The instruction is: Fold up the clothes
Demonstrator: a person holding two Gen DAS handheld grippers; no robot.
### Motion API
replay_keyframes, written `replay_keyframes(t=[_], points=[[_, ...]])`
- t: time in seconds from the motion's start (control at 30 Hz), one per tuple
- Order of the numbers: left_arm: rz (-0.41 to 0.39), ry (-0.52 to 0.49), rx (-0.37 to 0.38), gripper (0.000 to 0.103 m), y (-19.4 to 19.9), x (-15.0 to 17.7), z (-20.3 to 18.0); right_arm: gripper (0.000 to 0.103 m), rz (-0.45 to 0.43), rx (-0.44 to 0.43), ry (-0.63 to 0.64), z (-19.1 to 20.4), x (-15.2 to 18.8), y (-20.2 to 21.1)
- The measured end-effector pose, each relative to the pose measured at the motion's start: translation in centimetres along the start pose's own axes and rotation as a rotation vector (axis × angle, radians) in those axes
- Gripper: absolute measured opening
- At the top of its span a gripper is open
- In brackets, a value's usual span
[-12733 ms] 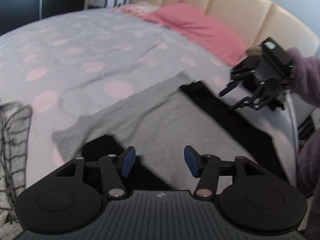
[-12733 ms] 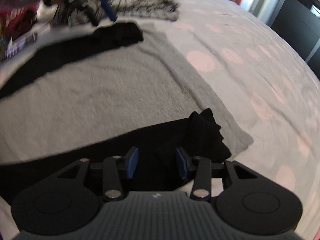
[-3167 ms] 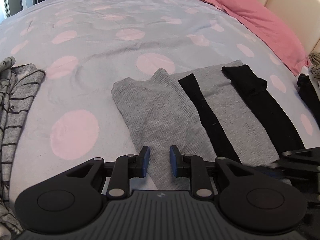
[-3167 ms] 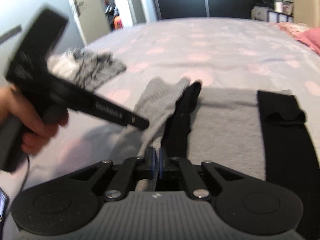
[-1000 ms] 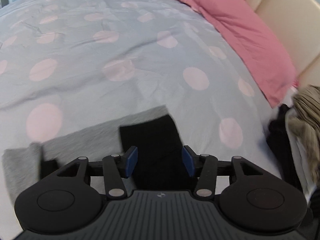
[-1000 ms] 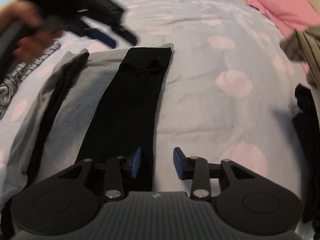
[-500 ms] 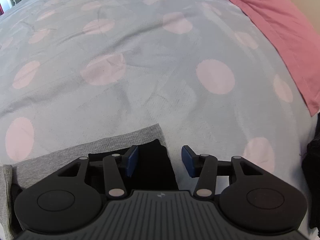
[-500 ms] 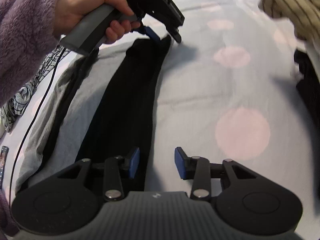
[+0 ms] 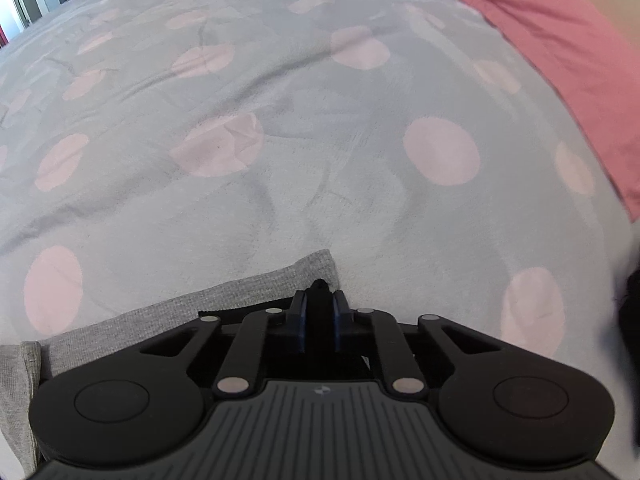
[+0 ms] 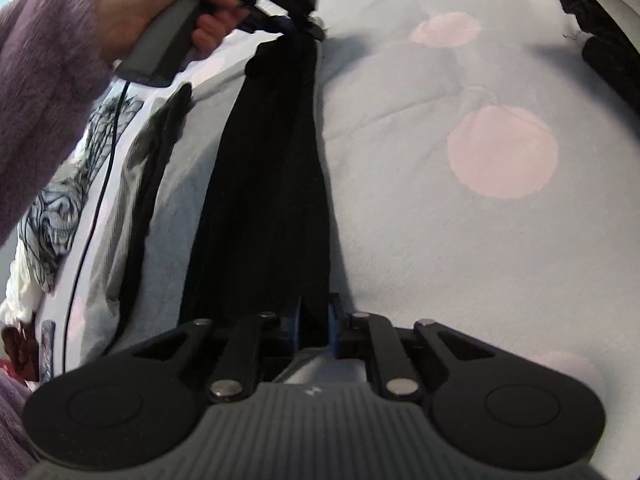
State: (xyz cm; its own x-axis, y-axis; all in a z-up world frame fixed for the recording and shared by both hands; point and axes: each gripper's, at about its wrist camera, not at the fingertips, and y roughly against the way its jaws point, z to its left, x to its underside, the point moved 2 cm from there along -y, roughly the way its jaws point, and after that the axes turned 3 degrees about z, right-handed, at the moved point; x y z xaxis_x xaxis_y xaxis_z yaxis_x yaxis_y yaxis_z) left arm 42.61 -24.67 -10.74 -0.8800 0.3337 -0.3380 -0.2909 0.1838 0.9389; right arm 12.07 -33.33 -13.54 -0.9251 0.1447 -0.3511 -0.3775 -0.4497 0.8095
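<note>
Now both grippers are closing on the black strip (image 10: pixel 264 184) of the grey garment (image 9: pixel 248 300) lying on the bed (image 9: pixel 280 160) — left gripper (image 9: pixel 319 312) pinching its far end, right gripper (image 10: pixel 314 320) its near end. Best lift both ends evenly, keeping the strip taut. How much cloth each pinch has caught — hidden behind the jaws.

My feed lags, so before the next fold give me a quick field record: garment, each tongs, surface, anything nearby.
garment: grey top with black sleeves, flat on the bed, partly folded
right-edge sleeve: black sleeve, running between the two tongs
left tongs: jaws closing, black fabric pinched between them at the sleeve's far end
right tongs: jaws closing, black fabric between them at the near end
surface: grey duvet with pink dots
nearby: pink pillow; patterned clothes pile beyond the garment
</note>
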Motion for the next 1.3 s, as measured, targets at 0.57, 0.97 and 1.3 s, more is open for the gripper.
replay_keyframes(t=[0.57, 0.97, 1.3], points=[[-0.085, 0.153, 0.287, 0.009, 4.0, 2.3, 13.3, 0.011, -0.058, -0.015, 0.464, 15.5, 2.3, -0.5], [-0.121, 0.233, 0.336, 0.011, 1.6, 5.4, 17.9, 0.011, 0.067, 0.019, 0.594, 17.6, 3.6, -7.0], [-0.189, 0.24, 0.364, 0.043, 6.4, 5.8, 19.1, 0.041, 0.087, 0.039, 0.72, 18.7, 3.9, -5.4]])
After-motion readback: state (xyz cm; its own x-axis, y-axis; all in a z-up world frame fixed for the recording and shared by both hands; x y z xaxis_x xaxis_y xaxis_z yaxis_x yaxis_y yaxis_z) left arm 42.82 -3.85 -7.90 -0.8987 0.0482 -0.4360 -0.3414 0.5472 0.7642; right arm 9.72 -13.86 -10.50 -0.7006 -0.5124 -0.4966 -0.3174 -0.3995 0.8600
